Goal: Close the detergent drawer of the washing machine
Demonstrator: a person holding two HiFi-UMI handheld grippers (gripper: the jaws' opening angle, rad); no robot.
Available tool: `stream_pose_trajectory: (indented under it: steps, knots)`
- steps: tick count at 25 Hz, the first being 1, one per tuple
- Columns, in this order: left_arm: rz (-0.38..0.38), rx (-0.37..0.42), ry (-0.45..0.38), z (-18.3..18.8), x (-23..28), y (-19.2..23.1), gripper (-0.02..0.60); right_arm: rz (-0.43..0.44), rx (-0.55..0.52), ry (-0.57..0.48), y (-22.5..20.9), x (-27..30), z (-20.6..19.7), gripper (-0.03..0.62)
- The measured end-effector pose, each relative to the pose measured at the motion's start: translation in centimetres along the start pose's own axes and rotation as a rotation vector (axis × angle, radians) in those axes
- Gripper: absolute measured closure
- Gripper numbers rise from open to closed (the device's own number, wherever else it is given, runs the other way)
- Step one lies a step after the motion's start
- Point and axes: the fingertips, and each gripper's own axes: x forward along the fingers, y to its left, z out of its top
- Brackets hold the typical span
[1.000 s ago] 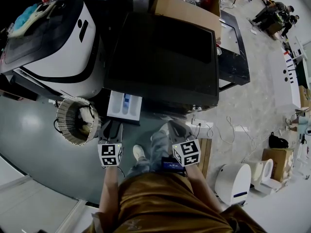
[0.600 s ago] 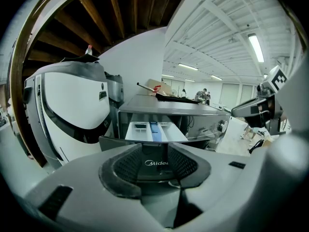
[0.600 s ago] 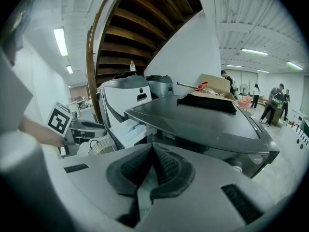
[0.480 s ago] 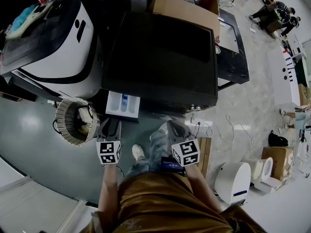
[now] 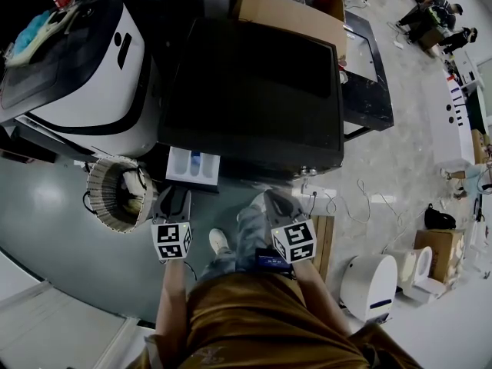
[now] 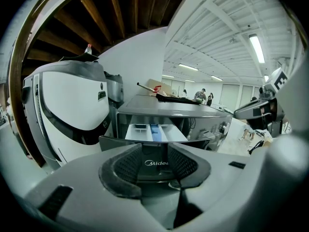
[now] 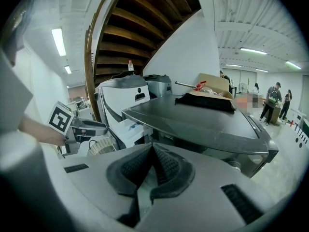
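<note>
The dark washing machine (image 5: 254, 75) stands right in front of me. Its white detergent drawer (image 5: 192, 166) sticks out at the front left, with a blue insert inside (image 6: 153, 129). My left gripper (image 5: 173, 200) is open just before the drawer's dark front panel (image 6: 157, 163), which shows between the spread pads in the left gripper view. I cannot tell whether they touch it. My right gripper (image 5: 280, 204) hangs shut and empty before the machine's front, right of the drawer; its pads (image 7: 161, 170) meet. The drawer (image 7: 126, 127) and the left gripper (image 7: 72, 127) appear at that view's left.
A white machine (image 5: 77, 60) stands left of the washer, with a round woven basket (image 5: 115, 194) on the floor below it. A cardboard box (image 5: 296, 10) rests at the washer's back. Cables (image 5: 346, 206), a toilet (image 5: 369, 283) and boxes lie to the right.
My left gripper has edged forward to the drawer's front and its jaws now stand spread. The drawer looks slightly less extended. The right gripper has barely moved.
</note>
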Motion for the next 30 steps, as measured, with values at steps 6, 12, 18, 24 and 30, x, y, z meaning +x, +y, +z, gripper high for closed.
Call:
stream_pose_trajectory:
  steps: [6, 12, 18, 24, 30]
  knots:
    - [-0.002, -0.001, -0.001, 0.3, 0.6, 0.1, 0.407, -0.005, 0.001, 0.003, -0.4, 0.2, 0.0, 0.582]
    - [-0.004, -0.001, -0.001, 0.6, 1.0, 0.2, 0.407, -0.014, 0.006, 0.006, -0.9, 0.4, 0.2, 0.582]
    - [-0.002, 0.000, -0.002, 0.9, 1.4, 0.3, 0.407, -0.014, 0.009, 0.008, -1.1, 0.5, 0.2, 0.582]
    - [-0.003, 0.000, -0.002, 1.0, 1.8, 0.3, 0.407, -0.022, 0.015, 0.009, -1.5, 0.6, 0.1, 0.582]
    - [-0.002, -0.001, -0.002, 1.4, 2.2, 0.4, 0.407, -0.029, 0.021, 0.010, -2.1, 0.6, 0.3, 0.582]
